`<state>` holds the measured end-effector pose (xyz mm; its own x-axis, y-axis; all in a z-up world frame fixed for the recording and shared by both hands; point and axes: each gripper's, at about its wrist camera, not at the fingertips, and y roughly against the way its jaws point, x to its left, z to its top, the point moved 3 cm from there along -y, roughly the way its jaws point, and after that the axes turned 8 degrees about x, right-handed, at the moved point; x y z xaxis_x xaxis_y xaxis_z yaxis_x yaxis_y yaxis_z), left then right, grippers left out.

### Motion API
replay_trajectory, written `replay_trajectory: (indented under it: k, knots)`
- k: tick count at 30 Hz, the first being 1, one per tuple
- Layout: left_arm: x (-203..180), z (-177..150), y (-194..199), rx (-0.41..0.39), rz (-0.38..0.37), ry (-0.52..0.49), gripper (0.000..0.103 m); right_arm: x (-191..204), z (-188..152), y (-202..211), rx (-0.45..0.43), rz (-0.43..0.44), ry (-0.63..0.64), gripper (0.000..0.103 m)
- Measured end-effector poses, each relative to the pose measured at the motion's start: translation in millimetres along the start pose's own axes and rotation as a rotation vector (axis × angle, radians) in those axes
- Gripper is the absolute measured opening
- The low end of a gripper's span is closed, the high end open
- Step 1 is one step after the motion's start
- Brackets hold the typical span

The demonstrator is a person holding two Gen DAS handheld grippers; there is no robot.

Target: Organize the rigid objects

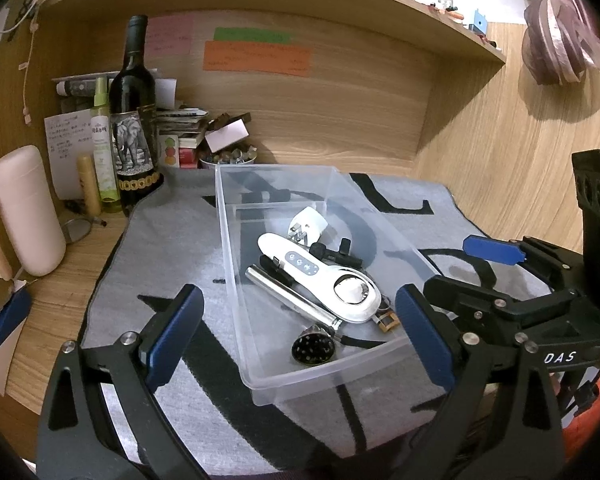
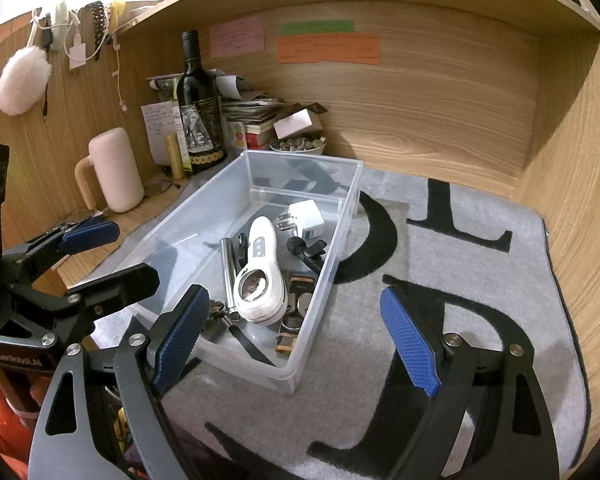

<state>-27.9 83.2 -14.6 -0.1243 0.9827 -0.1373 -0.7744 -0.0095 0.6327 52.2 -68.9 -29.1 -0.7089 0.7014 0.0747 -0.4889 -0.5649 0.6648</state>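
- Clear plastic bin (image 1: 236, 248) sits on the grey mat (image 1: 172, 248), with the rigid items gathered inside it; no loose item shows on the mat in either view, so you look to be at or near the end of the sorting.
- Contents: white handheld device (image 1: 320, 276), steel tube (image 1: 288, 292) beside it, white plug (image 1: 306, 224) toward the far end, black clip (image 1: 332, 250), a round black perforated piece (image 1: 313, 346) at the near end; watches and a dark strap show in the right view, small and cluttered.
- Left gripper (image 1: 296, 340): fingers spread wide, holding nothing; the bin's near corner lies between and just ahead of your pads (image 1: 172, 336), not touched.
- Right gripper (image 2: 296, 340): also released and empty; the bin's near right corner sits between the fingers, left pad (image 2: 180, 336) overlapping the near wall in view; contact cannot be told.
- Next move, as a judgement: either check the desk for a stray, or square the bin on the mat; if you square it, pinch a wall rather than the corner; thin plastic may flex and slide on the pile.
- Mind the bottle (image 1: 134, 120) and the mug (image 1: 24, 212) behind on the left.
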Motion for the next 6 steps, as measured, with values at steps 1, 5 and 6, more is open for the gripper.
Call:
replay_trajectory:
  k: [1, 5, 6]
  knots:
    - [0.0, 0.2, 0.1, -0.003, 0.001, -0.001, 0.098, 0.3, 0.1, 0.0, -0.001, 0.001, 0.000, 0.086]
    - [-1.4, 1.5, -0.5, -0.002, 0.002, -0.005, 0.098, -0.5, -0.2, 0.4, -0.005, 0.008, 0.006, 0.086]
    - [-1.6, 2.0, -0.9, 0.001, 0.006, -0.006, 0.099, -1.0, -0.2, 0.4, -0.007, 0.008, 0.006, 0.086]
